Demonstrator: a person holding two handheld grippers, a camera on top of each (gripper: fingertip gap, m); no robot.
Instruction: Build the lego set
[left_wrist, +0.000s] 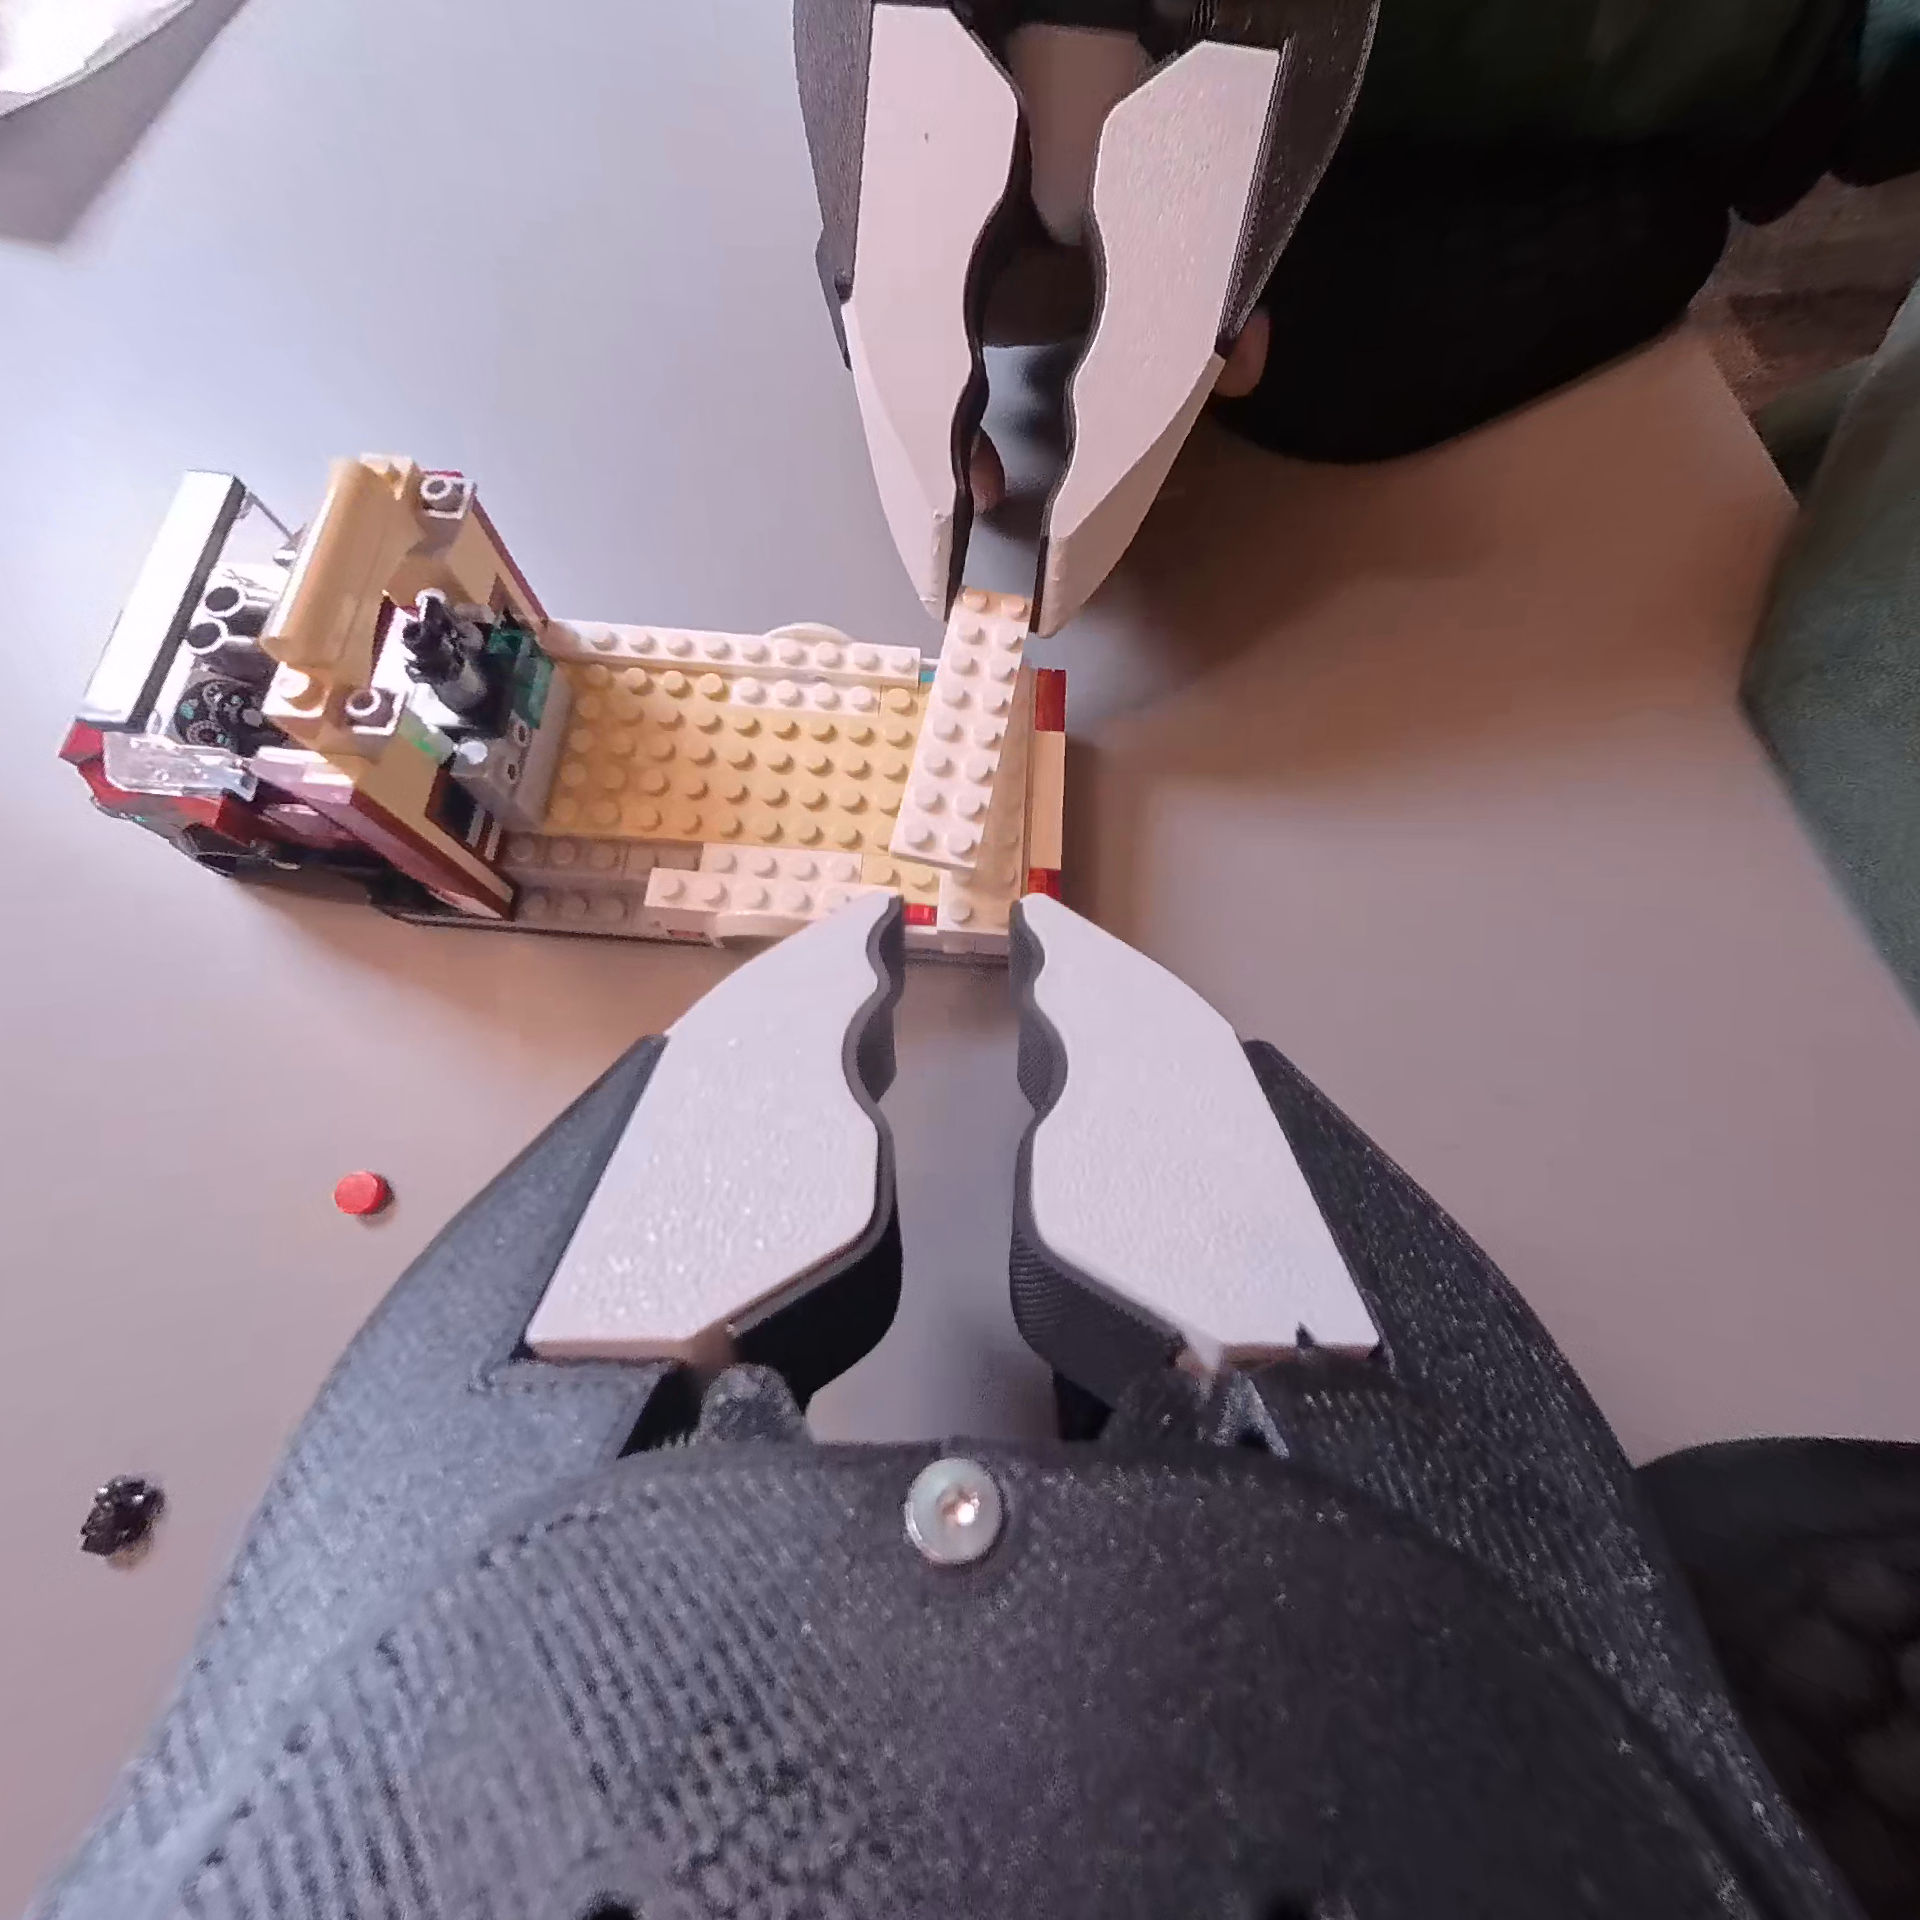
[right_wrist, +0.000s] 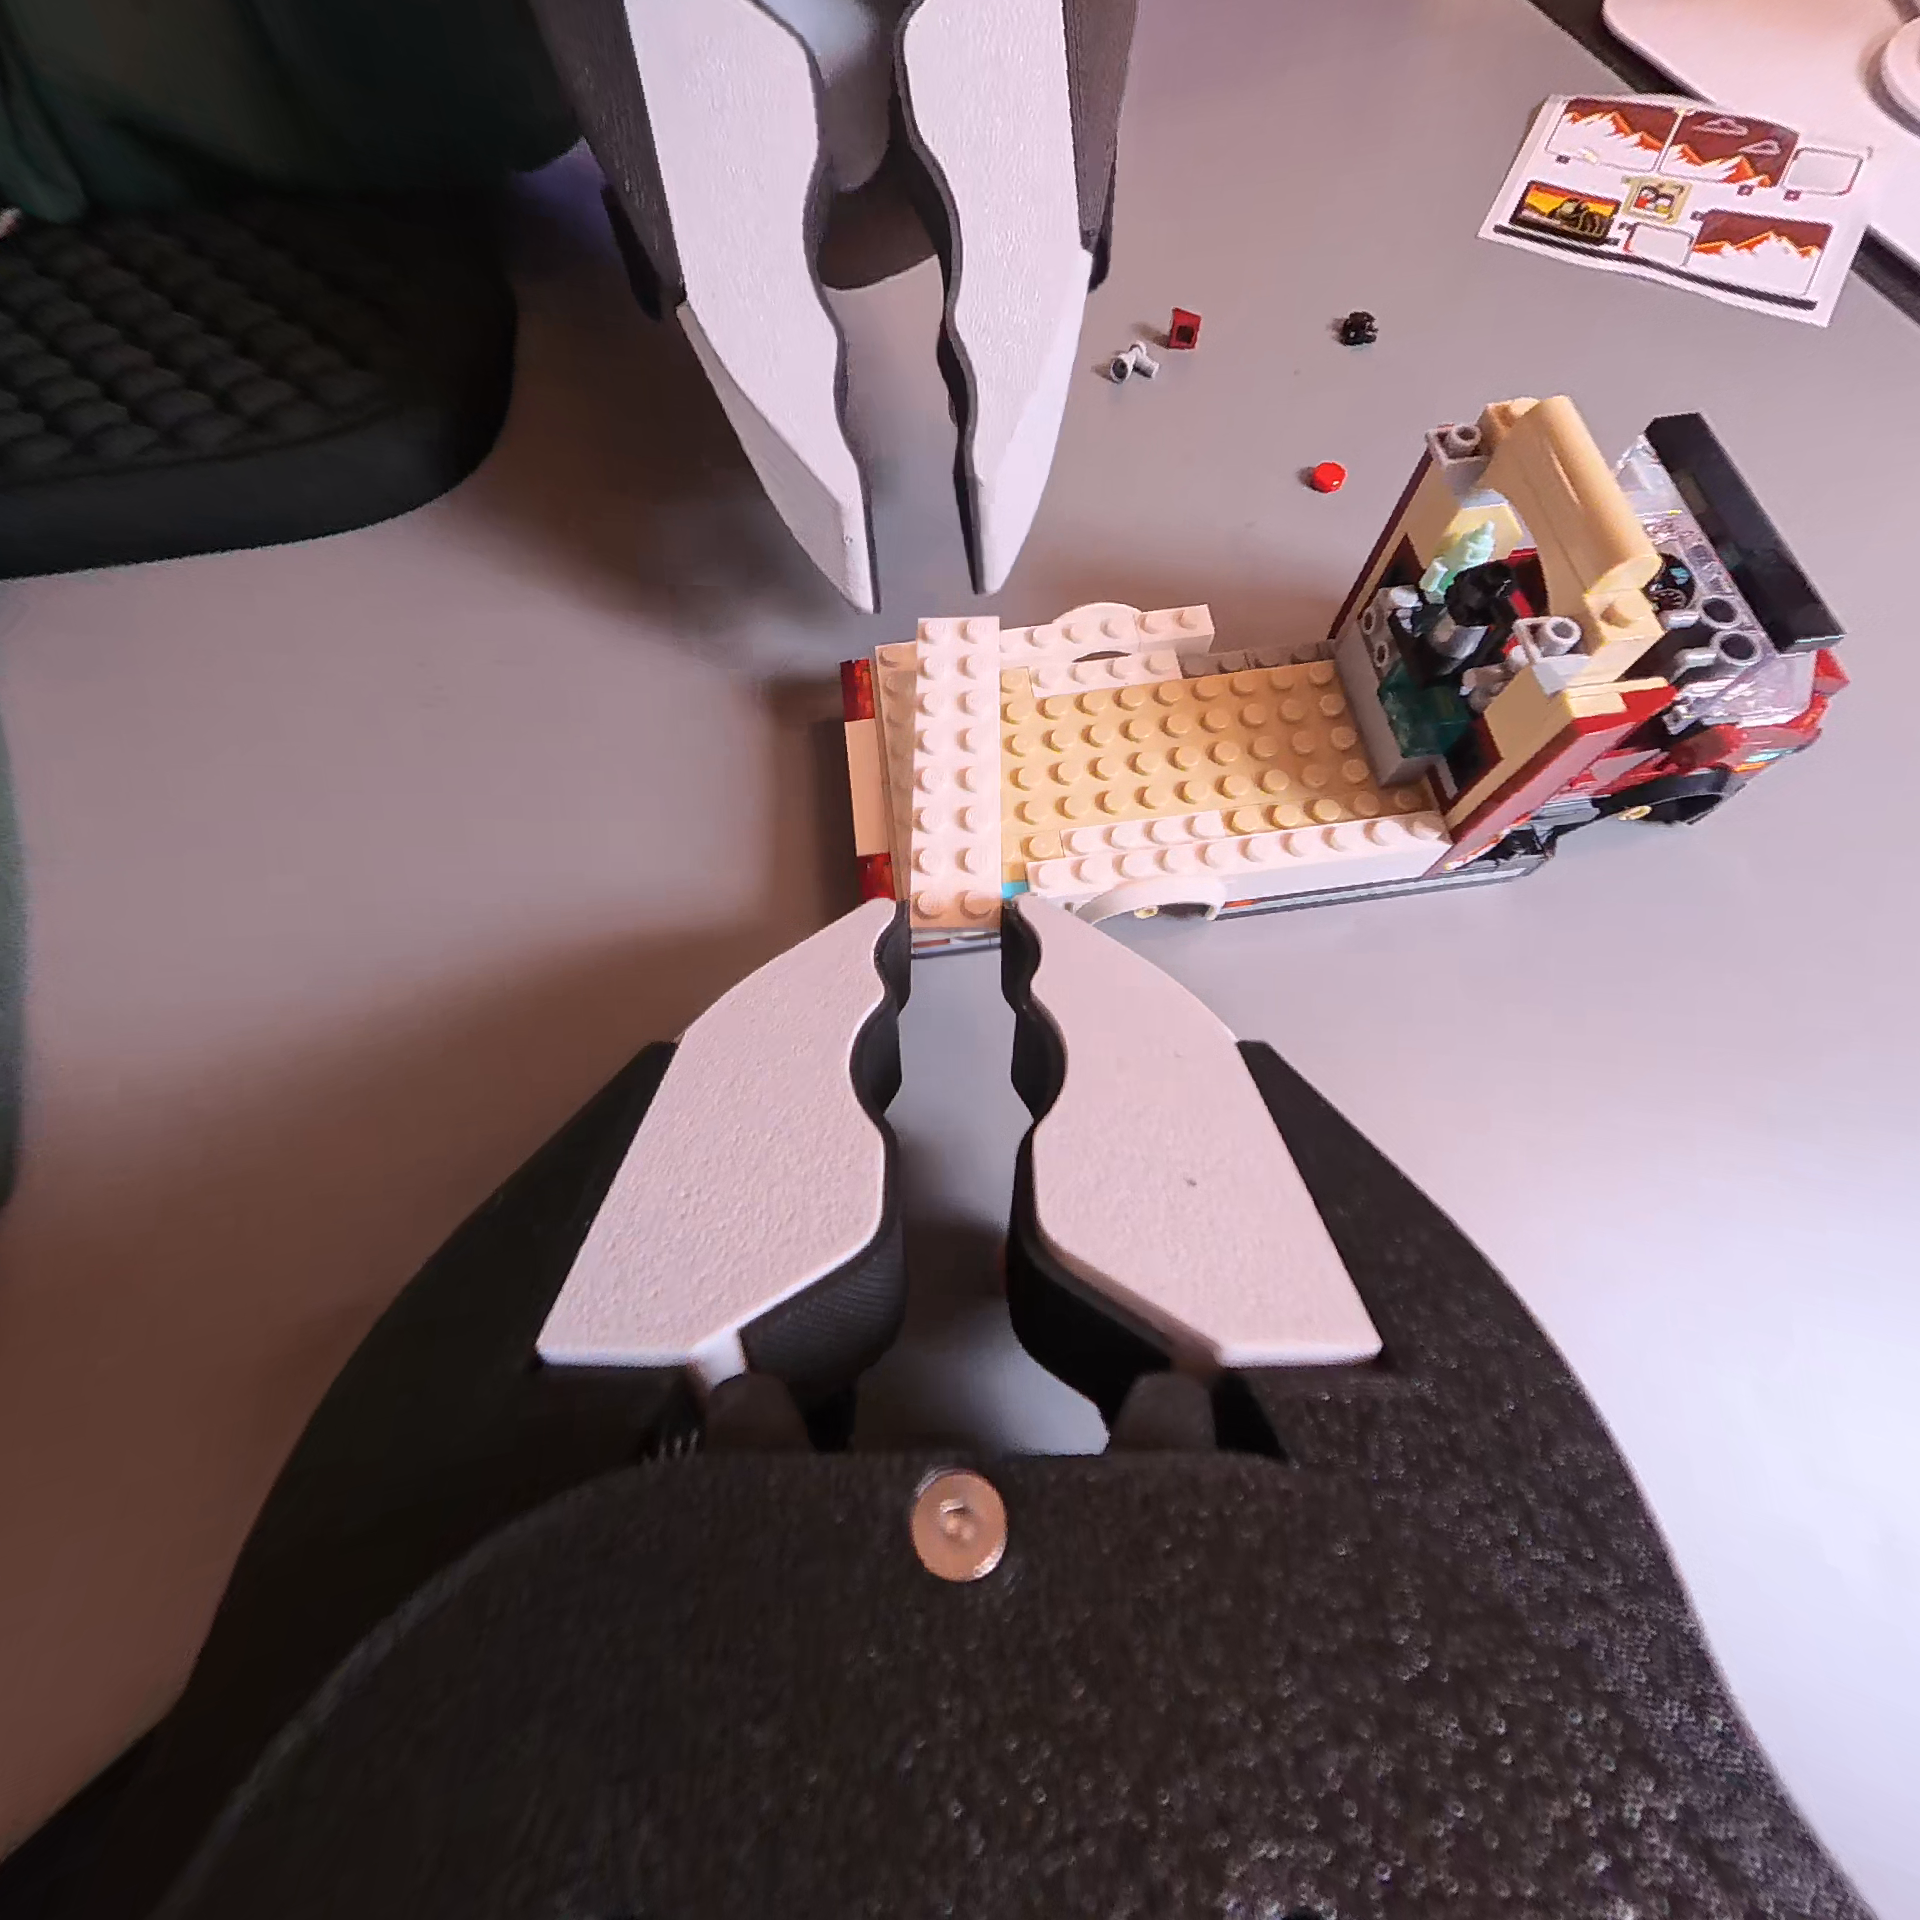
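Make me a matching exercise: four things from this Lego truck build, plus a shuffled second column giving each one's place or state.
1 long white plate
2 red round stud
3 sticker sheet
4 left gripper

A open, empty
B flat at the table's far corner
C small, loose near the truck cab
D gripped by the right gripper

Pairs: 1-D, 2-C, 3-B, 4-A

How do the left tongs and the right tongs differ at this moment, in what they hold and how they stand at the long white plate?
The right tongs are shut on one end of the long white plate; the left tongs hold nothing. The right tongs touch the plate, while the left tongs stand open near its other end without gripping it. Shared: both point at the rear of the lego truck, from opposite sides.
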